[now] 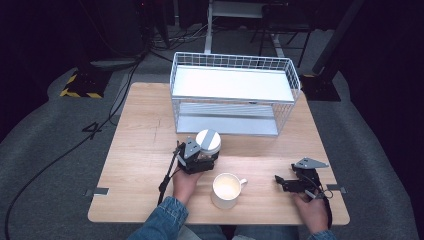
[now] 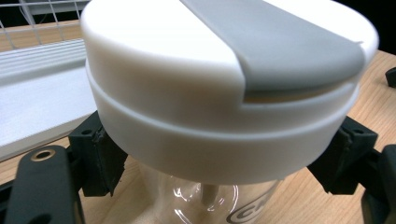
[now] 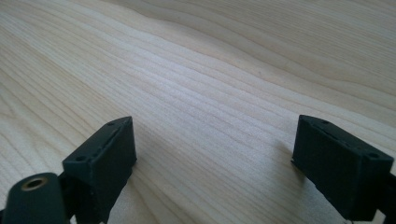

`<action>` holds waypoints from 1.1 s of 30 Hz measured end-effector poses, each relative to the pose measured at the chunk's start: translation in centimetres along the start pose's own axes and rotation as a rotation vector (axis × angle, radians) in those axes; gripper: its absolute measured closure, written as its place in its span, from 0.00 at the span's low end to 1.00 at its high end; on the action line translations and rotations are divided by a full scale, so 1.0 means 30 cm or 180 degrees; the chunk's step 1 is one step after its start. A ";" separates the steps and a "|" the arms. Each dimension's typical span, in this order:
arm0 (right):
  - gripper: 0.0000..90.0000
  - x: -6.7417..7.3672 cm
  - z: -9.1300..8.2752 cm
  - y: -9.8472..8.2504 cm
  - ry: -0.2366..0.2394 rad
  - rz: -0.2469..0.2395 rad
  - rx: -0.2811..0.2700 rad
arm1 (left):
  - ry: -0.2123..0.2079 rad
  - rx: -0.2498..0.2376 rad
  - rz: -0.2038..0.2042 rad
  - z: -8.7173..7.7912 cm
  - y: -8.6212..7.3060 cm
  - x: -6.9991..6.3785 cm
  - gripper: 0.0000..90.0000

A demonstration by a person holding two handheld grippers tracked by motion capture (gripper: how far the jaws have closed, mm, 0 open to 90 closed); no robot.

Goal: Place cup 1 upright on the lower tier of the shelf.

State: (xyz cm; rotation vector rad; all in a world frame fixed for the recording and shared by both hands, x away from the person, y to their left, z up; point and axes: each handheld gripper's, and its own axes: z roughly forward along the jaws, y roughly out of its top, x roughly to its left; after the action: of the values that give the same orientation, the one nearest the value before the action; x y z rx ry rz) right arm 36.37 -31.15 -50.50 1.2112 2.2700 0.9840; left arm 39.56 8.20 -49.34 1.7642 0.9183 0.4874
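A: What is the biggest thing out there?

B: The wooden table point(image 1: 145, 150). At its far side stands a white wire rack point(image 1: 235, 95) with two shelves.

A: And nearer the person?

B: A white mug point(image 1: 226, 190) stands near the front edge, between the two hands, handle toward the right, touching nothing.

A: Where is the jar?

B: The clear jar point(image 1: 208, 146) stands upright on the table in front of the rack's lower shelf, just behind and to the left of the mug. It has a white lid point(image 2: 187, 93) with a grey strip across the top.

A: What has hold of it?

B: The left gripper point(image 1: 198, 156). Its jaws clamp the glass body from both sides just under the lid; the left gripper view has a black pad pressed against each flank.

A: And the other one?

B: The right gripper point(image 1: 287, 183) lies low over the table at the right, well apart from mug and jar. Its jaws stand apart with bare wood between them.
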 end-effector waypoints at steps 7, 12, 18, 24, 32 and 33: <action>0.15 0.000 0.000 0.000 -0.0001 0.0000 -0.0001 | 0.0068 -0.0082 0.0107 -0.015 0.019 -0.013 0.21; 0.15 0.000 0.000 0.000 0.0000 0.0000 0.0000 | 0.0051 -0.0064 0.0123 -0.011 0.049 -0.016 0.21; 0.15 0.000 0.000 0.000 -0.0001 0.0002 -0.0001 | 0.0011 -0.0093 0.0142 0.001 0.101 -0.017 0.21; 0.15 0.000 0.000 0.000 -0.0001 0.0000 0.0000 | -0.0023 -0.0083 0.0130 0.020 0.143 -0.008 0.21; 0.15 0.000 0.000 0.000 -0.0001 0.0001 -0.0002 | -0.0054 0.0028 0.0111 0.070 0.191 0.024 0.21; 0.15 0.000 0.000 0.000 -0.0001 -0.0001 0.0000 | -0.0047 0.0006 0.0127 0.073 0.196 0.027 0.21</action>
State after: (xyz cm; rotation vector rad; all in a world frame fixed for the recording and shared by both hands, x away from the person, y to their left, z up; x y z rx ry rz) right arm 36.37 -31.15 -50.50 1.2108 2.2698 0.9837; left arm 43.68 6.52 -44.82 1.7883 0.8749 0.4985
